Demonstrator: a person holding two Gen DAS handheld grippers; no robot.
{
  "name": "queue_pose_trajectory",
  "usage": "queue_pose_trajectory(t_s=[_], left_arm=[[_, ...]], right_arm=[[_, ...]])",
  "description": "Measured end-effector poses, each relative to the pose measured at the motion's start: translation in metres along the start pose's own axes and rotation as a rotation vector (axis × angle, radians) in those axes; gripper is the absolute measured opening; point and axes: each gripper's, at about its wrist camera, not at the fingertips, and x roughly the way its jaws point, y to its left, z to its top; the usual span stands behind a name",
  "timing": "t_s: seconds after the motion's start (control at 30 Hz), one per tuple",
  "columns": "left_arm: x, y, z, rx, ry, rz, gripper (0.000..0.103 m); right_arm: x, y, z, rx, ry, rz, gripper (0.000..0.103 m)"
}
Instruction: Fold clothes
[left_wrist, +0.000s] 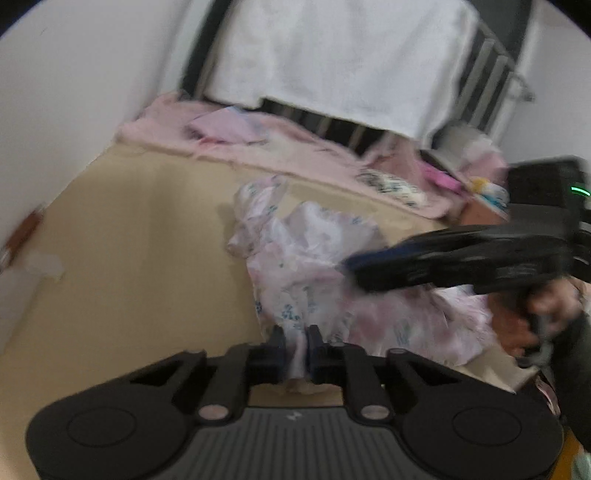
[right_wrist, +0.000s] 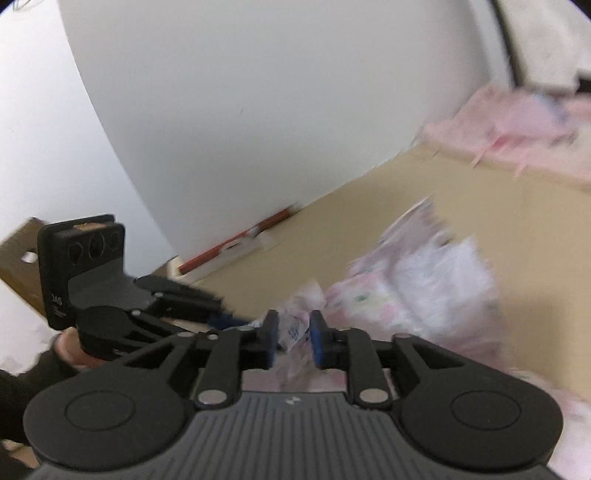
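Observation:
A crumpled pale pink garment with a blue print (left_wrist: 295, 266) lies on the beige mattress (left_wrist: 147, 240). My left gripper (left_wrist: 295, 343) is shut on the garment's near edge, and a fold of cloth is pinched between its pads. From the right, my right gripper (left_wrist: 351, 269) reaches onto the middle of the cloth. In the right wrist view, my right gripper (right_wrist: 294, 330) has a raised bunch of the garment (right_wrist: 436, 280) filling the narrow gap between its blue pads. The left gripper (right_wrist: 236, 325) lies just to its left, held in a hand (right_wrist: 70, 350).
A white wall (left_wrist: 55, 129) borders the mattress on the left. A pink blanket (left_wrist: 295, 147) with folded pink clothes (left_wrist: 225, 125) and other items lies at the far end. A white towel (left_wrist: 332, 55) hangs over a dark rail. A cardboard box (right_wrist: 18, 258) stands by the wall.

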Motion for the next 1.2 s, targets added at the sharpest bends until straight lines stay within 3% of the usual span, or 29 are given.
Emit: queue_pose_trajectory(t_s=[0.03,0.1,0.23,0.3,0.33,0.5,0.57,0.67,0.77,0.87,0.97,1.03,1.1,1.17,1.2], left_arm=[[-0.001,0.001,-0.001,-0.049,0.004,0.005,0.009],[-0.006,0.002,-0.002,-0.128,0.000,0.014,0.008],[-0.016,0.003,-0.007,-0.234,-0.026,0.025,0.008],[-0.020,0.002,-0.011,-0.256,-0.027,0.058,0.008],[-0.021,0.001,-0.013,-0.259,-0.024,0.082,0.008],[-0.034,-0.009,-0.018,-0.217,-0.032,0.146,0.009],[-0.040,-0.017,-0.017,-0.184,-0.040,0.167,0.018],[-0.055,-0.030,-0.009,-0.141,-0.097,0.160,0.025],[-0.054,-0.044,-0.003,-0.090,-0.127,0.149,0.035],[-0.033,-0.055,0.000,-0.029,-0.093,0.159,0.033],[-0.015,-0.056,-0.006,0.013,-0.052,0.215,0.032],[-0.009,-0.054,-0.011,0.031,-0.029,0.243,0.035],[-0.012,-0.050,-0.005,-0.012,-0.016,0.208,0.037],[-0.016,-0.044,0.017,-0.049,-0.063,0.165,0.039],[-0.019,-0.041,0.028,-0.067,-0.087,0.143,0.041]], right_arm=[[-0.016,0.007,-0.003,-0.054,-0.046,-0.038,0.038],[-0.044,0.023,-0.016,-0.180,-0.119,-0.072,0.044],[-0.054,0.034,-0.048,-0.258,-0.040,-0.116,0.044],[-0.044,0.024,-0.056,-0.186,0.005,-0.179,0.031],[-0.041,0.017,-0.059,-0.138,0.014,-0.202,0.018],[-0.035,-0.003,-0.066,0.003,-0.022,-0.304,0.017],[-0.043,0.002,-0.064,-0.007,-0.064,-0.323,0.017],[-0.058,0.020,-0.062,-0.057,-0.148,-0.287,0.017],[-0.053,0.032,-0.066,-0.077,-0.091,-0.254,0.017],[-0.032,0.031,-0.071,-0.083,-0.010,-0.287,0.017],[-0.045,0.031,-0.050,-0.073,-0.043,-0.291,0.017],[-0.057,0.023,-0.030,-0.063,-0.109,-0.317,0.022],[-0.068,0.015,-0.010,-0.053,-0.176,-0.342,0.033],[-0.056,0.001,0.006,-0.079,-0.161,-0.389,0.044],[-0.046,-0.008,0.013,-0.099,-0.137,-0.416,0.044]])
